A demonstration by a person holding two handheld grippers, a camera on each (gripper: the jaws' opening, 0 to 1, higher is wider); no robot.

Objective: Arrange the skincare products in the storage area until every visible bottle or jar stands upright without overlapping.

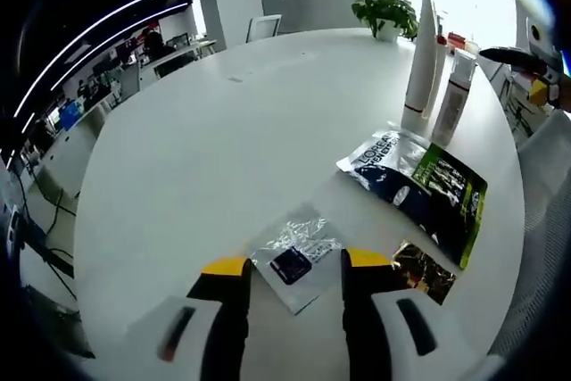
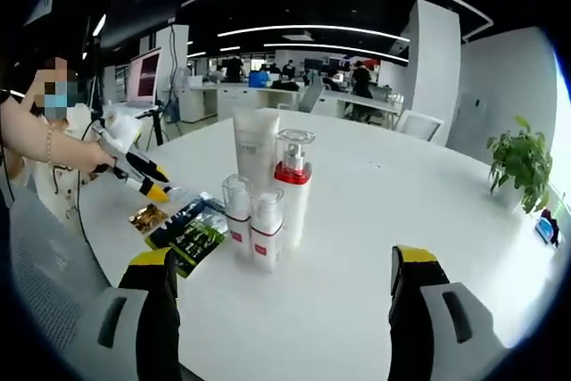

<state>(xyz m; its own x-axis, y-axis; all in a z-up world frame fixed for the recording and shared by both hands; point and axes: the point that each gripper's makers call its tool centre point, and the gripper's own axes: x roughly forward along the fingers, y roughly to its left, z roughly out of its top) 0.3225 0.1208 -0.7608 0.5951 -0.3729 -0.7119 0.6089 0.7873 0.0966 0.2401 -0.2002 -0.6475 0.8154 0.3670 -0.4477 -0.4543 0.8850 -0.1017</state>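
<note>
Hovering my left claw [image 1: 294, 267] with jaws parted over a small silver sachet [image 1: 294, 254] lying flat on the white bench [image 1: 205, 131], I hold nothing; this sachet likely gets lifted next. My right claw [image 2: 281, 265] is released too, facing the upright cluster: white tube [image 2: 256, 149], red-banded pump bottle [image 2: 293, 186] and two small bottles [image 2: 252, 224]. The dark packet [image 1: 419, 186] and gold sachet [image 1: 424, 271] lie flat nearby.

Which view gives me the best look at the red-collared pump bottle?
Right gripper view: the red-collared pump bottle stands upright, central and whole behind two small bottles. Left gripper view shows it small, distant, near the edge.
</note>
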